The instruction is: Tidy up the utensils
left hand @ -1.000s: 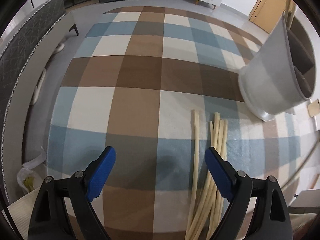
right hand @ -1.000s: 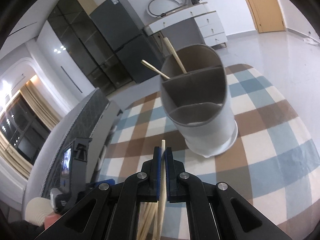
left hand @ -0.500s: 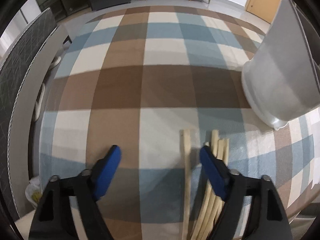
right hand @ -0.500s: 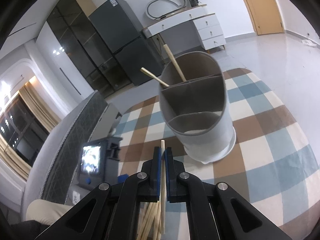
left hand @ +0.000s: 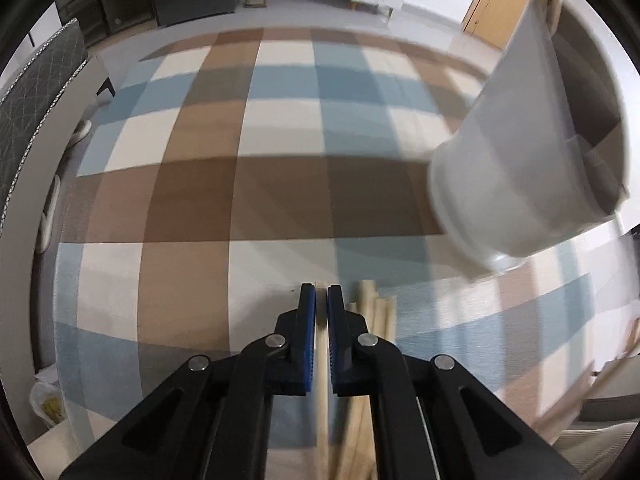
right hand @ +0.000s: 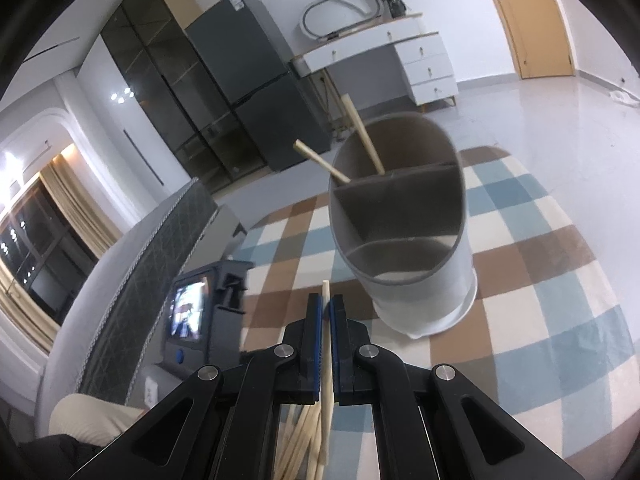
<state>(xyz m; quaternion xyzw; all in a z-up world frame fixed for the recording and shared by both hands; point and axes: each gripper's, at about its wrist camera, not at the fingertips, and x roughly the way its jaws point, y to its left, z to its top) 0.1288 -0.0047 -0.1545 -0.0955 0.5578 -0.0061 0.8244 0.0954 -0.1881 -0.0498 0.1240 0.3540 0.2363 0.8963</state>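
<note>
The left gripper (left hand: 321,294) has just been closing, and its blue pads now pinch 1 chopstick (left hand: 322,376) taken from the left edge of the loose chopstick pile (left hand: 370,344) on the plaid cloth (left hand: 280,196); a second ago the jaws stood wide above that pile. Judging by this, 1 more chopstick is secured and ready to carry to the grey divided holder (left hand: 516,184), which stands up and to the right. This gripper points steeply down at the cloth. The right gripper (right hand: 326,306) stays clamped on another chopstick (right hand: 327,356), angled gently downward, its tip just short of the holder (right hand: 400,216), where 2 chopsticks (right hand: 362,140) already lean in the rear compartment.
</note>
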